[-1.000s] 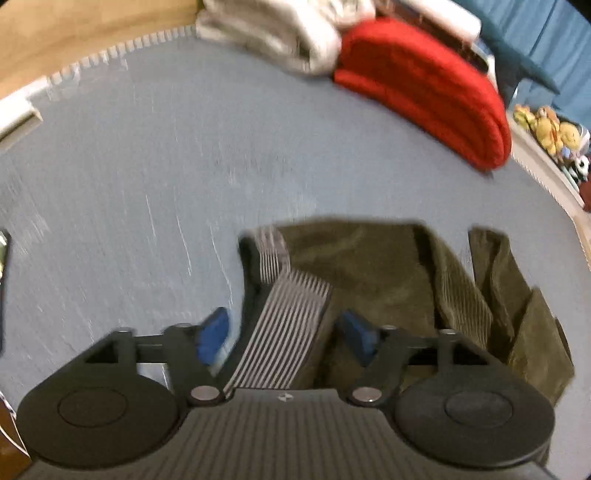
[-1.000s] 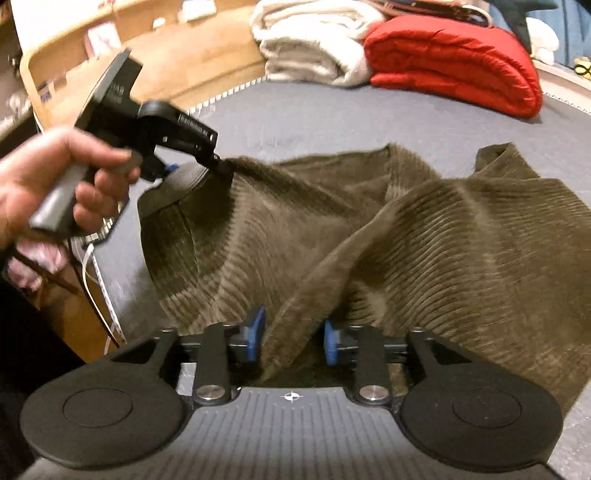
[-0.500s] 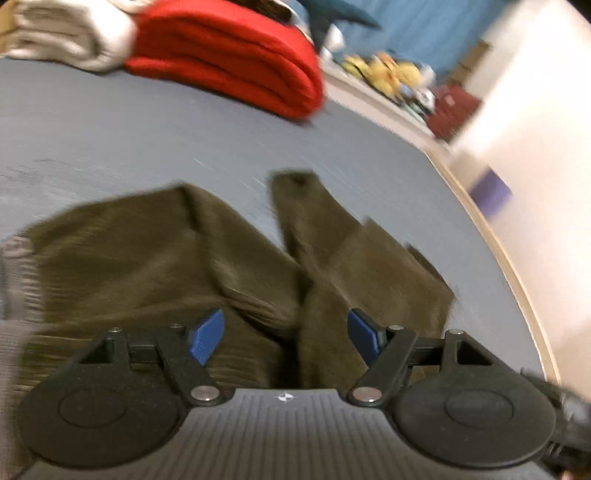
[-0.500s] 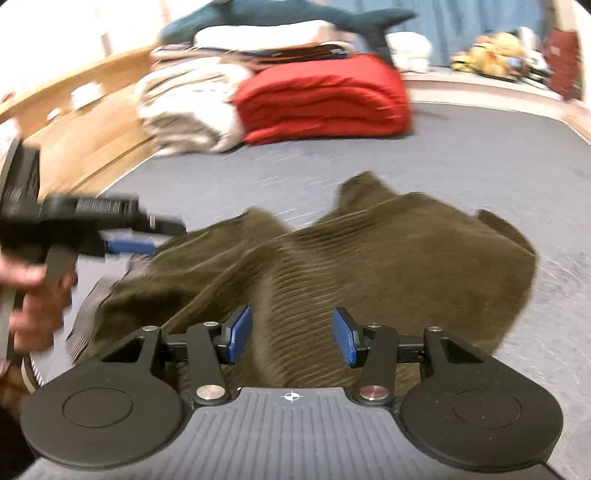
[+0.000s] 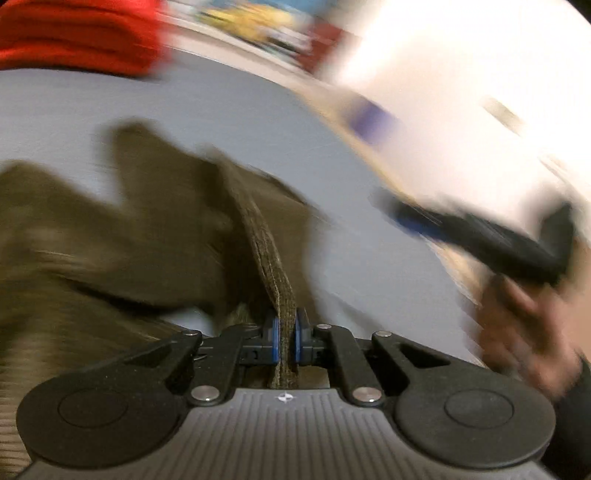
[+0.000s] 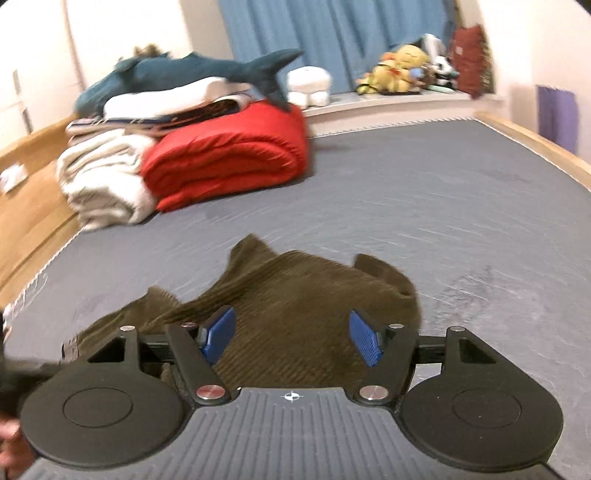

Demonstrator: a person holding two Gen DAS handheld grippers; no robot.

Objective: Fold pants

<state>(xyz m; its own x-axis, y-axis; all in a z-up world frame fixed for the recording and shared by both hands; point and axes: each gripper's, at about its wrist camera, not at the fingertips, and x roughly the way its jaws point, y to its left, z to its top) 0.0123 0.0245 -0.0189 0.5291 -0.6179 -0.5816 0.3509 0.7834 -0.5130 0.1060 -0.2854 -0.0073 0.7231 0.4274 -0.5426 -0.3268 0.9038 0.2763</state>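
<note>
- The olive corduroy pants [image 6: 295, 295] were seen lying crumpled on a grey mat [image 6: 461, 206] that covered most of the floor, at its near end.
- The mat was bordered by pale wood flooring [image 6: 26, 206] on the left and a wooden edge on the right.
- At the mat's far left corner, a folded red blanket [image 6: 229, 162] was set beside a cream blanket [image 6: 103, 184], with a plush shark [image 6: 192, 72] laid on top of the pile.
- Blue curtains [image 6: 332, 33] and a ledge of soft toys [image 6: 402, 70] were seen against the back wall.
- The left gripper [image 5: 284, 338] was clamped on a fold of the pants' fabric.
- The right gripper's [image 6: 291, 338] jaws were opening above the pants, with nothing pressed between the pads.
</note>
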